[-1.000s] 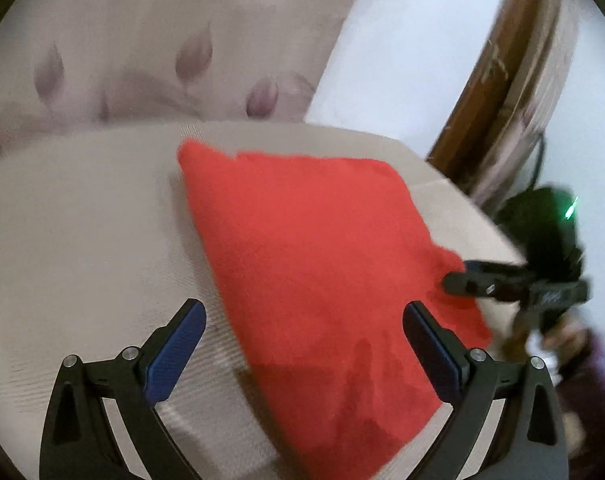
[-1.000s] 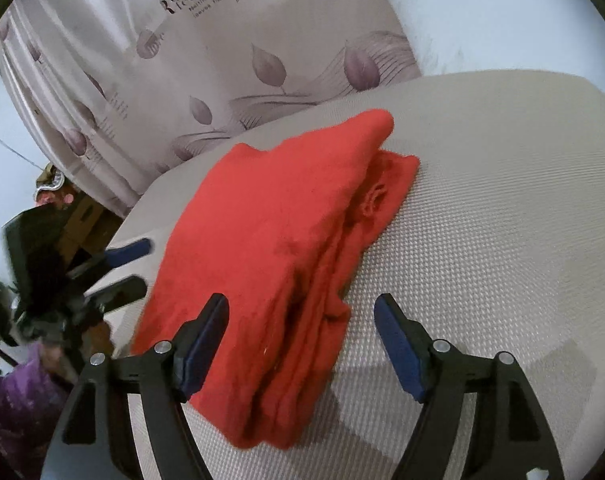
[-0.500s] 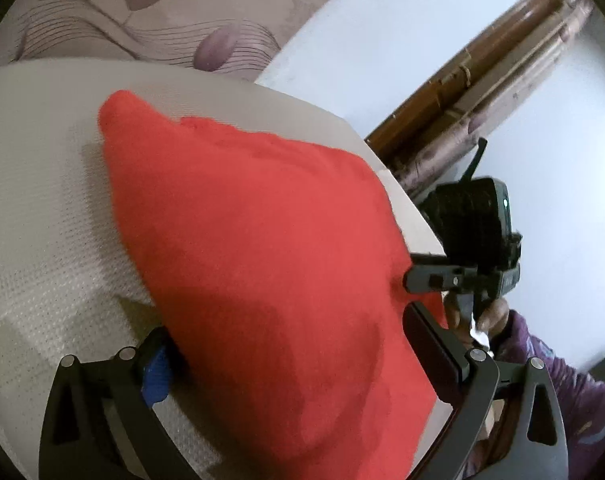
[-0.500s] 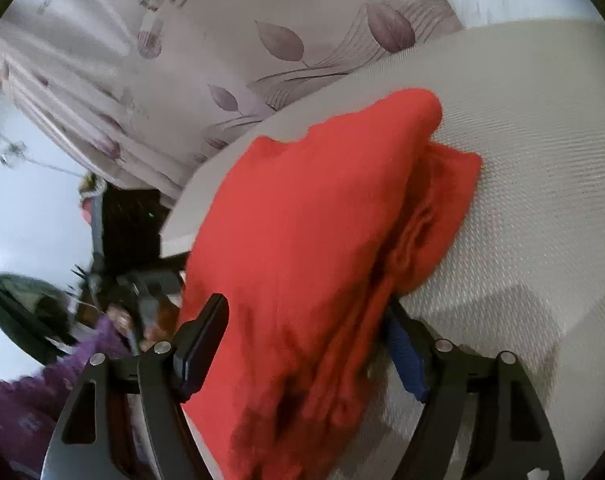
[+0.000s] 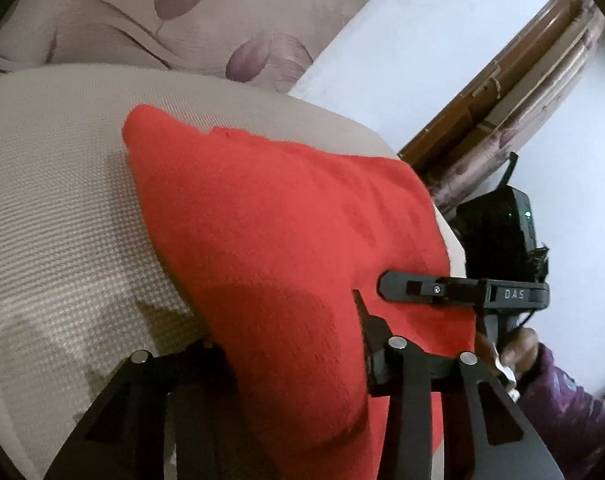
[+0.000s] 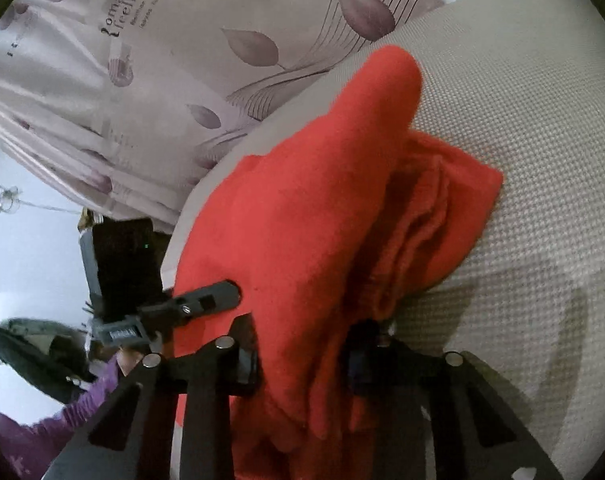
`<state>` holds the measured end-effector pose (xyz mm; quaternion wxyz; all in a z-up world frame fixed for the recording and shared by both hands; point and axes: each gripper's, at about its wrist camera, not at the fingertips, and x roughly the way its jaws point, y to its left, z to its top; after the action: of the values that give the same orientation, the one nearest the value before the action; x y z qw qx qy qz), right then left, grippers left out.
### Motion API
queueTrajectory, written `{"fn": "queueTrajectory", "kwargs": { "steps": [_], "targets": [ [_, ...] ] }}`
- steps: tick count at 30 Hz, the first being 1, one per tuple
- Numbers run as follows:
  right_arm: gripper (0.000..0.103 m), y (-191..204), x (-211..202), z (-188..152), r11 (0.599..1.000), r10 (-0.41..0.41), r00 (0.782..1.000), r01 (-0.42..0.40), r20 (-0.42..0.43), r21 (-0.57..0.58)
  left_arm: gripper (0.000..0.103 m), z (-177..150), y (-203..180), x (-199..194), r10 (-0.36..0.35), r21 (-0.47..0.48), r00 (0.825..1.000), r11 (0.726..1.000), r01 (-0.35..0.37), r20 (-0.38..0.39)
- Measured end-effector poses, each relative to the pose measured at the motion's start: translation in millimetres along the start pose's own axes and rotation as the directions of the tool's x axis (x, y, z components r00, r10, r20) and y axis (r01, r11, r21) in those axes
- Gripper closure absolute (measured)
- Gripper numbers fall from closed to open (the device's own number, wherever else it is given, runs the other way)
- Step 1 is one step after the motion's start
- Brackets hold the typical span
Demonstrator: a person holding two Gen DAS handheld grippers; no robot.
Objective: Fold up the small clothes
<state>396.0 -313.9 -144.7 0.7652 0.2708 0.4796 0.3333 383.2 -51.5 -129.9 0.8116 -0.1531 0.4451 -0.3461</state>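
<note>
I have the red garment [image 5: 286,240] lying part-folded on the beige woven surface [image 5: 54,208], near its front edge, with a patterned curtain [image 5: 150,20] behind.

Left claw [image 5: 290,344]: jaws closing, with the near edge of the garment bunched between them. The fabric fills the gap and hides the left finger's pad, so I judge the pads are already bearing on cloth.

Right claw [image 6: 302,356]: jaws closing likewise, on the layered near edge of the same garment. Several folds of fabric pass between the fingers.

Each claw shows in the other's view, gripping the same near edge at opposite ends; neither hand is nearer than the other.

The deciding relation: the garment runs straight away from both claws, its long axis from the held edge toward the far corner [image 5: 142,124] by the curtain. The free bulk lies ahead of and beyond the claws. I judge the next fold calls for carrying this edge forward over that bulk, both hands together.

Risk, in my judgement: the right side's thick layers may slip unevenly.
</note>
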Motion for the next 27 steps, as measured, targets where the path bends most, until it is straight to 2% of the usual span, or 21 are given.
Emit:
{"fn": "queueTrajectory", "kwargs": {
  "steps": [3,7,12,16,20,27],
  "targets": [
    [0.078,11.0,-3.2,-6.5,1.0,0.014,1.0,-0.014,0.021,0.014,0.063,-5.0,-12.6,-13.9,0.066,0.03,0.997,0.997,-0.067,0.026],
    [0.078,44.9,-2.2,-17.5,0.999,0.04,0.999,-0.039,0.03,-0.017,0.063,-13.0,-25.0,-41.1,0.137,0.071,0.989,0.987,-0.142,0.062],
    [0.078,87.3,5.9,-30.7,0.995,0.091,0.995,-0.089,0.035,-0.051,0.063,-26.8,-32.7,-84.9,0.229,0.098,0.968,0.966,-0.239,0.104],
    [0.078,116.8,20.3,-43.2,0.989,0.138,0.99,-0.136,0.029,-0.063,0.063,-40.5,-38.2,-115.4,0.305,0.129,0.944,0.938,-0.321,0.128],
    [0.078,133.4,33.6,-57.9,0.983,0.18,0.983,-0.179,0.026,-0.043,0.063,-54.9,-35.9,-139.1,0.344,0.142,0.93,0.922,-0.361,0.132],
    [0.078,147.3,48.4,-85.5,0.982,0.191,0.982,-0.191,-0.003,-0.015,0.063,-78.1,-27.1,-158.0,0.367,0.146,0.923,0.913,-0.381,0.115]
  ]
}}
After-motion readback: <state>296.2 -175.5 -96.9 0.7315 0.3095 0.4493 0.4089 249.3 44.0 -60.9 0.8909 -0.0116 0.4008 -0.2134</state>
